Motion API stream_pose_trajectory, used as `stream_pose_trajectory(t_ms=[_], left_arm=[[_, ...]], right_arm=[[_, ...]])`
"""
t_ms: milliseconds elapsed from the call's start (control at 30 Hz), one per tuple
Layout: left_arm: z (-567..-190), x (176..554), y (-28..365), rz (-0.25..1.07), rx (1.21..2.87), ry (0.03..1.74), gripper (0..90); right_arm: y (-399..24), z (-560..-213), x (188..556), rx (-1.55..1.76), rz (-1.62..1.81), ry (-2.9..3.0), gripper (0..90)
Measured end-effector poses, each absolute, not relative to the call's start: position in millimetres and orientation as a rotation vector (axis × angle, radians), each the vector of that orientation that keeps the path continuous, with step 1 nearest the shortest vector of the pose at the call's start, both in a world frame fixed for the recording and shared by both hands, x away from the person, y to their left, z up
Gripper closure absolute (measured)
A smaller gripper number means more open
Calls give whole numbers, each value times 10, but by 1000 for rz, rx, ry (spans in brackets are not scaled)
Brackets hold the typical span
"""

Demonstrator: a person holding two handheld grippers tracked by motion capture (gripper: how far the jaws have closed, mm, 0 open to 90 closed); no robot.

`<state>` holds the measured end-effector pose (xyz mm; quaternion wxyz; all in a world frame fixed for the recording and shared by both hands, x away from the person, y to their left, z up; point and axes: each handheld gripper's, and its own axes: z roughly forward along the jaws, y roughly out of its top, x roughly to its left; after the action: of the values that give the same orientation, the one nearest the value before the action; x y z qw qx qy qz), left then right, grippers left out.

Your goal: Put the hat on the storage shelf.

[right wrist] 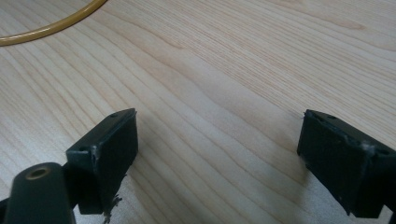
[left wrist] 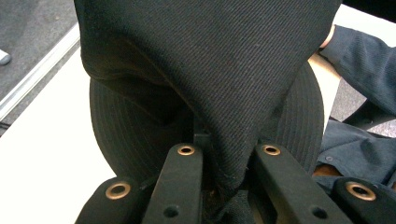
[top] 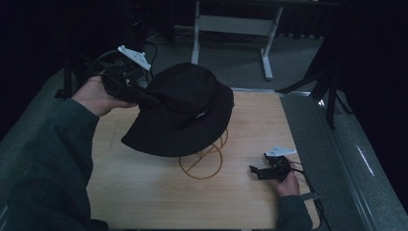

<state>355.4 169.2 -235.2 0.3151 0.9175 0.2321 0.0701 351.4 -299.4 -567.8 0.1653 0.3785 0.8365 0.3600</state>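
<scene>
Hat [top: 185, 108] over wire stand [top: 204, 161], right gripper [top: 262, 172] rightward.

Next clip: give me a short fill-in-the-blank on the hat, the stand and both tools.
1. The left tool is shut on the brim of the black ____ hat.
2. The hat sits over a ____-coloured wire stand.
3. The right tool has its jaws ____, with nothing between them.
4. The right tool rests low over the ____ table.

Missing words: bucket; yellow; open; wooden
</scene>
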Motion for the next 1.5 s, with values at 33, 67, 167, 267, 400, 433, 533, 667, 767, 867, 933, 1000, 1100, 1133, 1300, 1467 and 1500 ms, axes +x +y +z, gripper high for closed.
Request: stream_pose_trajectory(t_ms=[33,67,167,267,400,433,533,667,767,867,933,1000,1100,1133,1300,1467,1500], left_arm=[[-2358,3558,1676,180,2417,607,858],[-2363,3560,1658,176,2417,606,858],[-2384,3569,1612,170,2418,596,857],[-2420,3571,1567,175,2419,595,856],[-2476,3581,1503,168,2430,589,856],[-2486,3580,1490,161,2429,584,856],[-2511,3574,1447,153,2438,570,855],[-2544,3580,1406,141,2450,560,852],[-2572,3571,1375,133,2461,549,848],[-2607,3564,1347,125,2471,543,845],[-2634,3558,1328,127,2476,541,841],[-2658,3549,1311,122,2475,537,838],[-2698,3546,1295,118,2476,535,830],[-2723,3555,1290,116,2481,541,826],[-2801,3581,1262,116,2496,558,799],[-2879,3606,1231,131,2519,588,785],[-2886,3615,1233,130,2518,591,780]], right_arm=[[-2994,-5678,3515,1078,1026,2383,122],[-2994,-5678,3515,1078,1026,2383,122],[-2994,-5678,3515,1076,1026,2383,122],[-2994,-5678,3514,1077,1026,2384,122],[-2995,-5678,3515,1073,1024,2385,122],[-2995,-5678,3515,1073,1024,2385,122],[-2993,-5678,3514,1076,1027,2384,122],[-2993,-5678,3513,1077,1027,2384,122],[-2993,-5678,3514,1076,1026,2384,122],[-2993,-5678,3513,1077,1027,2384,122],[-2993,-5678,3514,1076,1027,2384,122],[-2993,-5678,3514,1076,1027,2384,122],[-2993,-5678,3514,1076,1027,2384,122],[-2994,-5677,3514,1075,1026,2386,122],[-2994,-5678,3514,1074,1026,2386,122],[-2994,-5678,3514,1074,1026,2386,122],[-2994,-5678,3514,1074,1026,2387,122]])
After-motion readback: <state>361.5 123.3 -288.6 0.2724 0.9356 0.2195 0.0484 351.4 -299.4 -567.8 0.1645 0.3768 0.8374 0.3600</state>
